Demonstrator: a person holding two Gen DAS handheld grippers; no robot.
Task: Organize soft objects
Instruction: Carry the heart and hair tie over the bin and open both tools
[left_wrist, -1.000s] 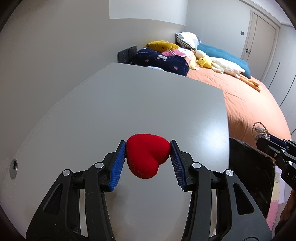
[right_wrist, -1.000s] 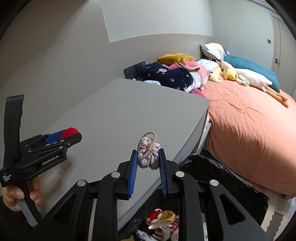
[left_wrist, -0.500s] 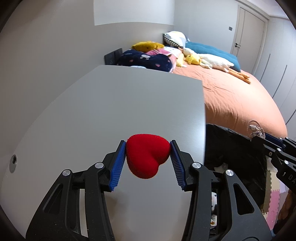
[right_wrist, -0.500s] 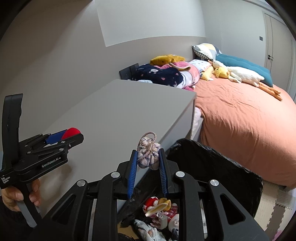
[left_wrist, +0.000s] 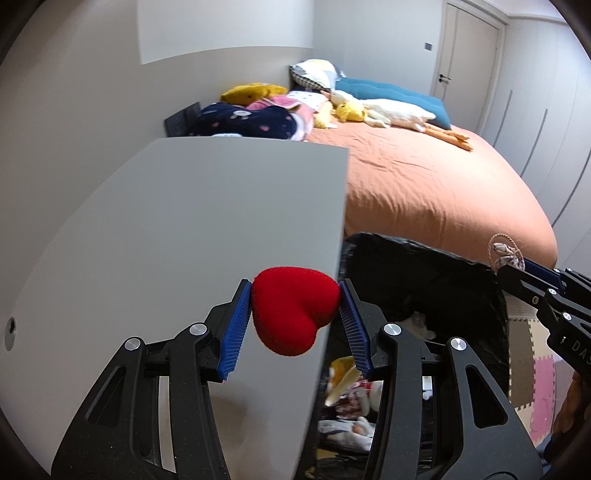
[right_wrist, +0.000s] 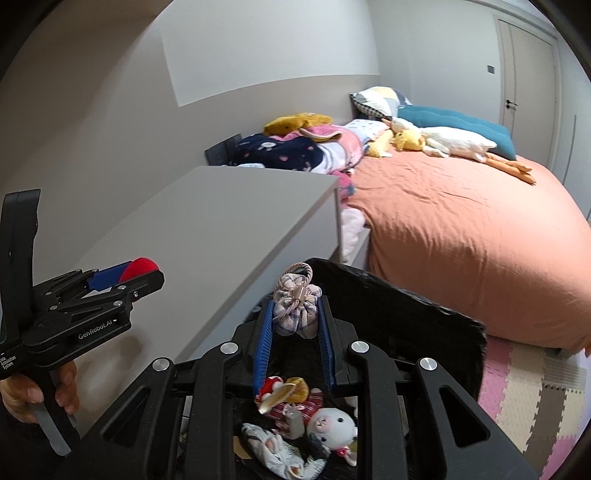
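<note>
My left gripper (left_wrist: 294, 311) is shut on a red plush heart (left_wrist: 294, 312), held above the right edge of the grey table (left_wrist: 192, 229). The same heart (right_wrist: 140, 267) shows at the left of the right wrist view. My right gripper (right_wrist: 295, 314) is shut on a small plaid drawstring pouch (right_wrist: 296, 312), over the open black bin (right_wrist: 406, 317). That pouch (left_wrist: 505, 252) also appears at the right of the left wrist view. Inside the bin lie several soft toys (right_wrist: 314, 417), including a white plush with a pink nose.
An orange bed (left_wrist: 424, 184) runs behind the bin, with pillows, blankets and plush toys (left_wrist: 369, 110) piled at its head. Pink and beige foam mats (right_wrist: 524, 398) cover the floor. A hand (right_wrist: 26, 391) grips the left tool's handle. White doors (left_wrist: 469, 62) stand at the far wall.
Both grippers have moved right, off the table toward the bin. The pouch now hangs over the bin's opening and the heart sits at the table's right edge. Both grips are unchanged.
</note>
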